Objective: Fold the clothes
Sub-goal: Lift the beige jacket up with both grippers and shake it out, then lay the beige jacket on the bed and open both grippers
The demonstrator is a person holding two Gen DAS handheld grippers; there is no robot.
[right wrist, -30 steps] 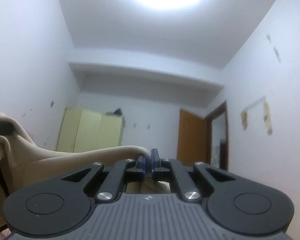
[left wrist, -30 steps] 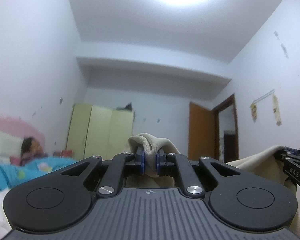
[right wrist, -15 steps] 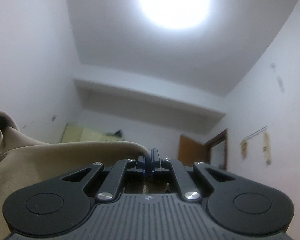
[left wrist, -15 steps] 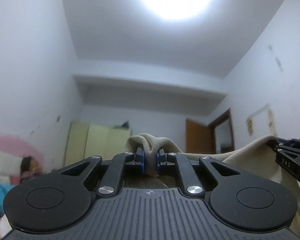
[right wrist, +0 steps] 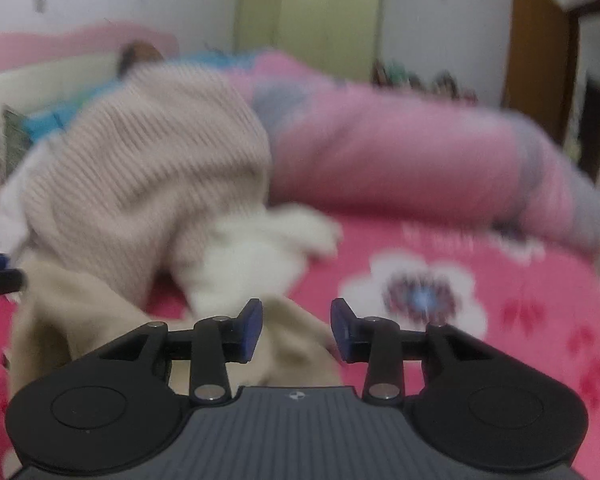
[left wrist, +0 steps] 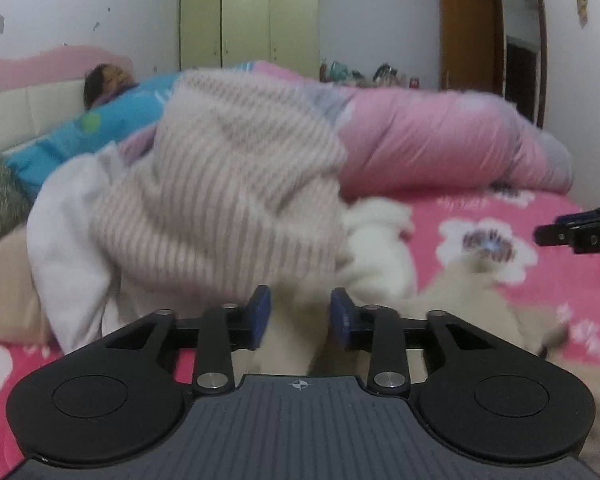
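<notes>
Both views are blurred. The bed (left wrist: 540, 300) fills the lower part of each, covered by a hot-pink sheet printed with white flowers. A heap of clothes sits at about 10 o'clock from the tongs: a ribbed beige sweater (left wrist: 228, 184) on top, white garments (left wrist: 68, 236) under and beside it. A rolled pink quilt (left wrist: 440, 140) lies across the far side, with a person (left wrist: 108, 80) lying by the padded headboard at 11 o'clock. Behind stand a pale green wardrobe (left wrist: 248, 20) and, at 1 o'clock, a brown door (left wrist: 466, 24).

The left tongs (left wrist: 300, 316) are opening, a tan garment (left wrist: 480, 308) loose between the blue pads. The right tongs (right wrist: 296, 326) are likewise opening over the same cloth, which lies on the sheet.
</notes>
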